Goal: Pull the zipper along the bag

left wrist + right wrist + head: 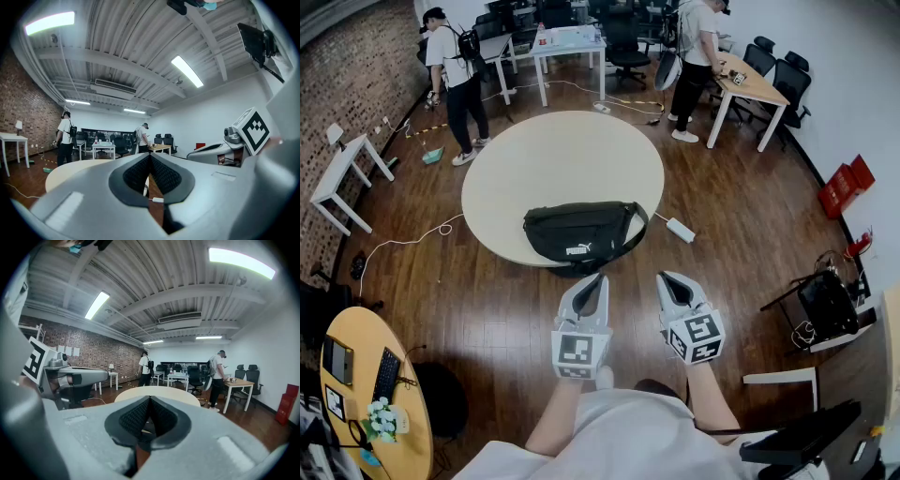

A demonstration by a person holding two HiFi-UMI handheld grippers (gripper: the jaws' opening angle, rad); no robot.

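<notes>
The left gripper (150, 157), jaws pressed together with nothing between them, looks across a pale round table (70, 171) toward a backpack-wearing person (64, 138) near the brick wall (23, 108) and a second person (142, 138) by distant desks, the right gripper (197, 153) alongside under strip lights (187, 71).

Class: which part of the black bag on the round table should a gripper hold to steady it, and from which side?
Probably the tapered right end of the bag, where the strap joins: it looks narrowest. Come from the near edge of the table, since the bag lies along it. The zipper pull cannot be seen.
</notes>
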